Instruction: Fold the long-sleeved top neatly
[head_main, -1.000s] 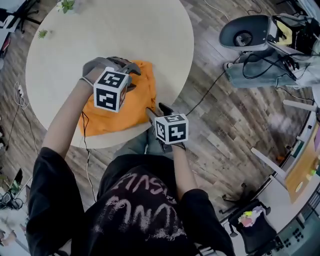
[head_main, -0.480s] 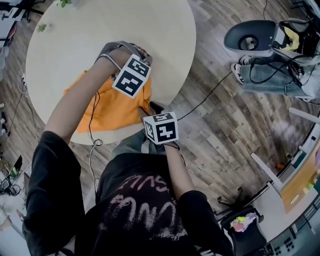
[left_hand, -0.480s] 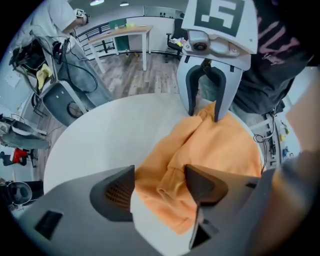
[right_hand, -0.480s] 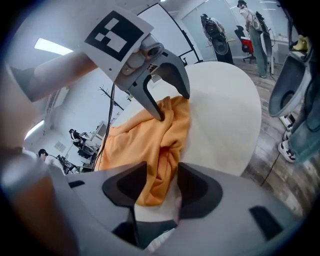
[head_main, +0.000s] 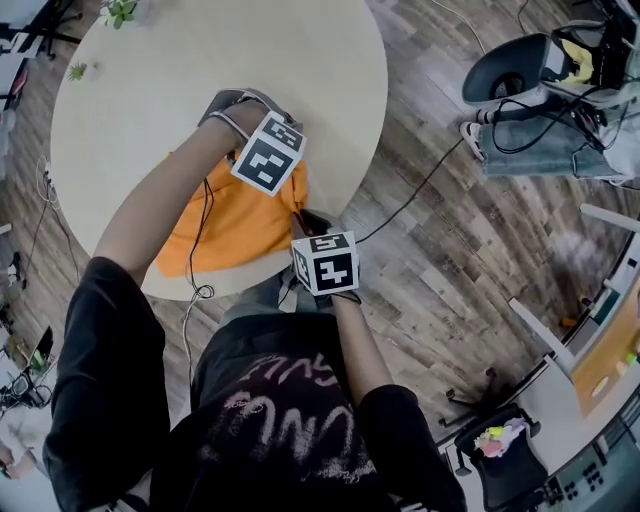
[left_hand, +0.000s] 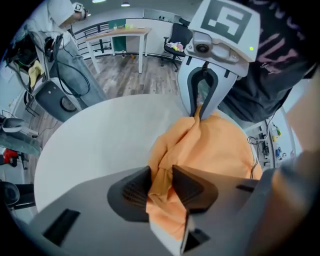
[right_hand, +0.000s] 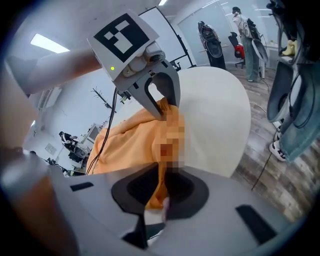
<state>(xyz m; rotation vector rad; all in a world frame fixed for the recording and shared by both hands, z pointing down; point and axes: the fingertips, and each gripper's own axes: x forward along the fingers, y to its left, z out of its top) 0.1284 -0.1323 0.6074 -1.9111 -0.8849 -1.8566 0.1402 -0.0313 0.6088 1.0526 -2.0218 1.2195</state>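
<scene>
Lying on round table (head_main: 200, 50), orange top (head_main: 240, 220), black cable (head_main: 192, 235) trailing over it, plant (head_main: 118, 10) beyond

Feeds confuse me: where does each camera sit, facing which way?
Head view: on the head, steeply down at round table, orange top; arms, shirt show.
Left gripper view: on left gripper, facing person's torso; own fingers show.
Right gripper view: on right gripper, facing away over table; own fingers show.
Shared: orange top; both grippers' fingers just closed on it.

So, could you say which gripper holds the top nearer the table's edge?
The right gripper, beside the person; the left gripper is farther in. Each one's jaws just closed on the top.
</scene>
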